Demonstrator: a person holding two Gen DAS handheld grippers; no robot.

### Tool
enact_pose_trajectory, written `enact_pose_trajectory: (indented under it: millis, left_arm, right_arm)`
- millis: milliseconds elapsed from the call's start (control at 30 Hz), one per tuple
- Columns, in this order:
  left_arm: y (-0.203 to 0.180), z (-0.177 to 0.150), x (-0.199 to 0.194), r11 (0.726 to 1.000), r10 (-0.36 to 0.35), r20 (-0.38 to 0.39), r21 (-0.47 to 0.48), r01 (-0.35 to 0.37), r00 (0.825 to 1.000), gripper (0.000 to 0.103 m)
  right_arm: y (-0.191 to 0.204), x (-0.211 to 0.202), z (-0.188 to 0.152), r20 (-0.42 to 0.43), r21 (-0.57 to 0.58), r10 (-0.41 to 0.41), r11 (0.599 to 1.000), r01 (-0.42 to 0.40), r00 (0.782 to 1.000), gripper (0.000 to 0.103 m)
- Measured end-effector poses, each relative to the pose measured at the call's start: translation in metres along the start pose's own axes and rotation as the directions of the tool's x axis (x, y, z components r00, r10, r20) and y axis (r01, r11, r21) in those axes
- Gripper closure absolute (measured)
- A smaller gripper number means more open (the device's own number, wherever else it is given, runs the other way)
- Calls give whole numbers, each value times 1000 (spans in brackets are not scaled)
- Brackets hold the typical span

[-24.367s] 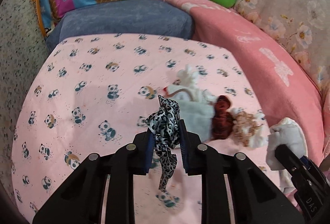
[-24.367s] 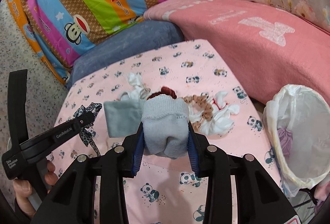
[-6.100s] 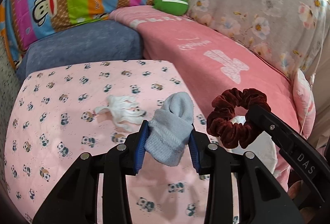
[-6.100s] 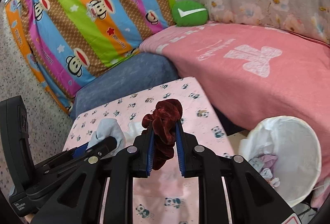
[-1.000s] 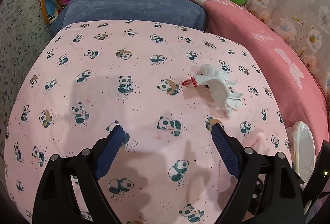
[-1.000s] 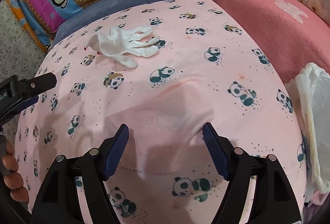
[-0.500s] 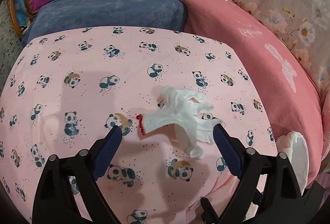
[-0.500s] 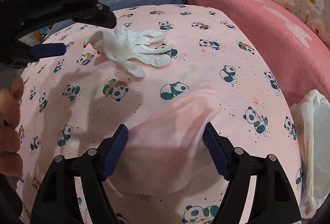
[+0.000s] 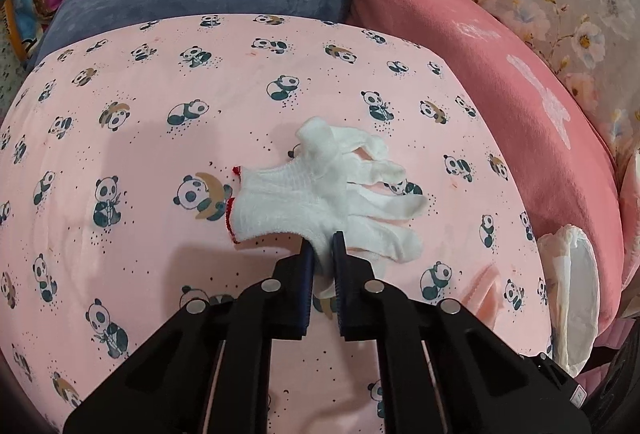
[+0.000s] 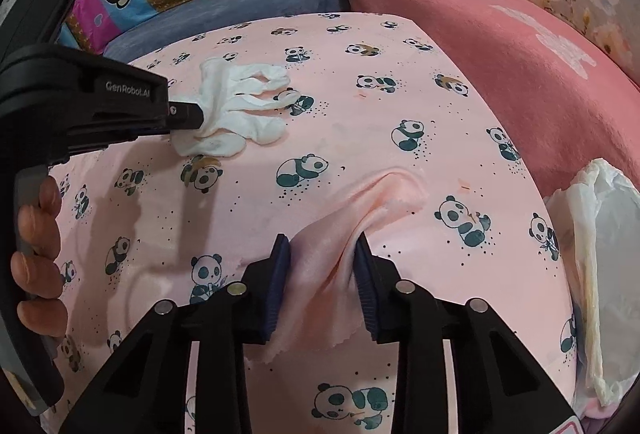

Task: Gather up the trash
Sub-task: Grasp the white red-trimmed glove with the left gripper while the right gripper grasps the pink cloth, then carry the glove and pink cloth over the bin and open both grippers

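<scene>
Pinching shut on the white glove (image 9: 320, 194), the left gripper (image 9: 320, 258) has gone from wide open above the panda-print sheet (image 9: 160, 114) half a second ago to clamped on the glove's palm edge, the fabric bunched between its fingers (image 9: 306, 274). The glove lies flat on the sheet, its red-trimmed cuff pointing away from the white bag (image 10: 592, 254) that hangs off the sheet's right edge.

Nearer that bag, the right gripper (image 10: 322, 274) is closing on the pink cloth (image 10: 360, 210); a ridge of the cloth has gathered between its fingers (image 10: 276, 274), which a moment ago only straddled it as it lay flat. The pads look to be pressing the folds already, though the squeeze is not finished.

Both remaining scraps now seem caught at once, so I'd judge the next move to be a lift and a carry across to the bag, with the pink cloth having the shorter trip.
</scene>
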State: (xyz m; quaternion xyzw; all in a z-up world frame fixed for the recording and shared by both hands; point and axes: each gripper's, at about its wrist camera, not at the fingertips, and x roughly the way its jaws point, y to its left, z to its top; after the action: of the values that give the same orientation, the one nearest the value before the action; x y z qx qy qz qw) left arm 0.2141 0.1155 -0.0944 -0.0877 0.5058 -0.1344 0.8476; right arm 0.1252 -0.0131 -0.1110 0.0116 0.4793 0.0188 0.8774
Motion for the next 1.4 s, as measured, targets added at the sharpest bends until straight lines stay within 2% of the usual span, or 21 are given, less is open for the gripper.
enact_pose_trajectory:
  millis: [67, 167, 367, 867, 1133, 1400]
  left_arm:
    - [-1, -5, -3, 1000, 0, -1, -3, 0, 1000, 95]
    - [-3, -15, -11, 1000, -1, 2, -9, 1, 1000, 96]
    - [-15, -31, -34, 1000, 11, 23, 3, -11, 1000, 96]
    - [-96, -51, -87, 994, -37, 104, 109, 26, 994, 96]
    - [-152, -59, -99, 977, -92, 116, 203, 67, 989, 96]
    - [-207, -63, -100, 951, -129, 112, 295, 91, 985, 95]
  right_arm:
    - [-4, -1, -2, -3, 1, 8, 1000, -8, 1000, 82]
    - [-9, -5, -6, -23, 12, 45, 999, -45, 999, 98]
    - [-22, -21, -17, -21, 53, 75, 996, -74, 997, 98]
    - [-79, -106, -26, 141, 170, 73, 981, -97, 987, 98]
    - [-125, -143, -27, 215, 246, 48, 964, -102, 976, 98]
    - [-166, -165, -32, 254, 309, 10, 947, -91, 967, 98]
